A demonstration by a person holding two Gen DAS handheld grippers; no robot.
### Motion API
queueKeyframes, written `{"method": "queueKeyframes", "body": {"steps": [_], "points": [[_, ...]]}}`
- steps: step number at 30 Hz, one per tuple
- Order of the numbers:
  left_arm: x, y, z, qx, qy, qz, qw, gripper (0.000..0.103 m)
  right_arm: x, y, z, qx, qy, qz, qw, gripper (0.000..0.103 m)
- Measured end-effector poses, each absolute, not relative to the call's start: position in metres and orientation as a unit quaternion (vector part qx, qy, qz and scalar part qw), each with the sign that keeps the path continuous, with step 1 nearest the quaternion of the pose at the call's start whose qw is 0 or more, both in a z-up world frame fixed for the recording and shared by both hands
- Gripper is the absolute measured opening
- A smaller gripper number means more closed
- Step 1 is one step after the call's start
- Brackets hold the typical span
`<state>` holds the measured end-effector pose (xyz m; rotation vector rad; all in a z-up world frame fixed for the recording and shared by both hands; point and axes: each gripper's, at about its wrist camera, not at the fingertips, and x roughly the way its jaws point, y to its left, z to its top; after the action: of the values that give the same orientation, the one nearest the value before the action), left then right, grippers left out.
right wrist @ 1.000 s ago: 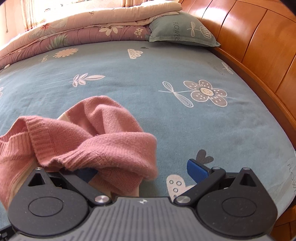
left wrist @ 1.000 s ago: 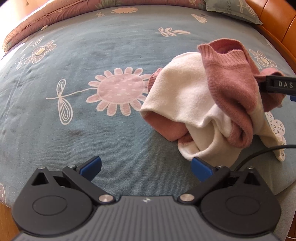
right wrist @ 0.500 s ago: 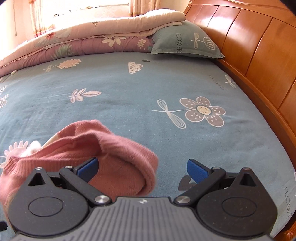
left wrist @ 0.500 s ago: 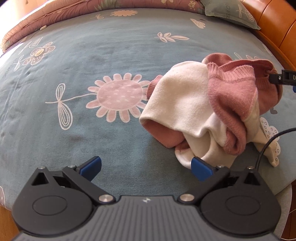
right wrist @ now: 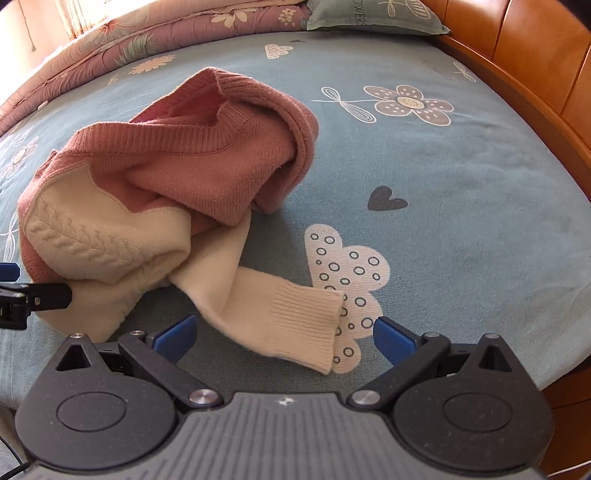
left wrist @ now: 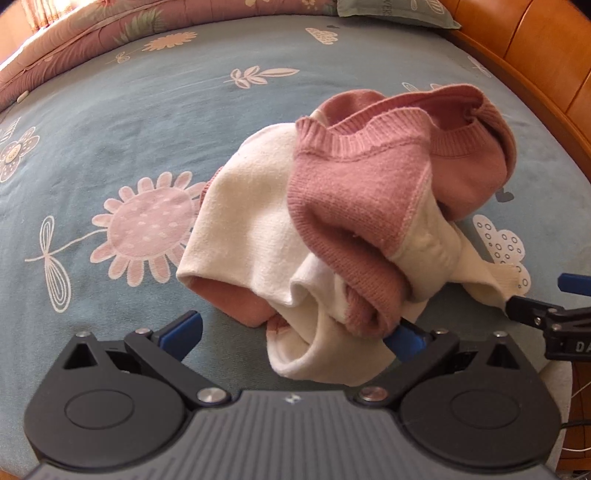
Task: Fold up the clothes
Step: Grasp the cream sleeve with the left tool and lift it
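Observation:
A pink and cream knitted sweater (left wrist: 351,221) lies crumpled in a heap on the blue flowered bedsheet (left wrist: 110,129). It also shows in the right wrist view (right wrist: 166,177), with a cream ribbed cuff (right wrist: 299,325) lying just ahead of the fingers. My left gripper (left wrist: 295,334) is open, its jaws on either side of the heap's near cream fold. My right gripper (right wrist: 284,334) is open and empty, its jaws on either side of the cuff. The right gripper's tip shows at the right edge of the left wrist view (left wrist: 554,314).
A wooden bed frame (right wrist: 535,74) runs along the right side. A grey-green pillow (right wrist: 369,16) and a folded pink floral quilt (right wrist: 129,37) lie at the far end of the bed. The bed's near edge is just under both grippers.
The right gripper has let go of the pink part of the sweater and drawn back low to the cuff. The sweater has dropped into a heap. The left gripper has moved closer to it.

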<state>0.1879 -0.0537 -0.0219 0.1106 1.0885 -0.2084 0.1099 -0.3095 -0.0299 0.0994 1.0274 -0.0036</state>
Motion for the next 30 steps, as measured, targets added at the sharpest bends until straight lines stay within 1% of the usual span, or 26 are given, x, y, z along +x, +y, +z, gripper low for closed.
{"method": "queueKeyframes", "body": {"steps": [4,9,11,15,20,30], "points": [[0.214,-0.028,-0.009,0.04,0.501,-0.07,0.862,0.102,0.109,-0.321,-0.034,0.055,0.492,-0.015,0.868,0.103],[0.259,0.0,0.004,0.06,0.471,-0.007,0.88,0.102,0.116,-0.327,-0.041,0.079,0.498,-0.016,0.863,0.103],[0.266,0.001,0.007,0.07,0.463,-0.003,0.884,0.102,0.117,-0.325,-0.041,0.083,0.499,-0.011,0.863,0.103],[0.244,-0.011,0.012,0.083,0.453,-0.052,0.886,0.102,0.117,-0.322,-0.04,0.078,0.497,-0.003,0.864,0.103],[0.205,-0.022,0.007,0.138,0.444,-0.055,0.884,0.102,0.116,-0.324,-0.043,0.086,0.5,0.002,0.862,0.103],[0.185,-0.035,-0.003,0.117,0.454,-0.127,0.874,0.102,0.114,-0.319,-0.052,0.097,0.507,0.015,0.856,0.103]]}}
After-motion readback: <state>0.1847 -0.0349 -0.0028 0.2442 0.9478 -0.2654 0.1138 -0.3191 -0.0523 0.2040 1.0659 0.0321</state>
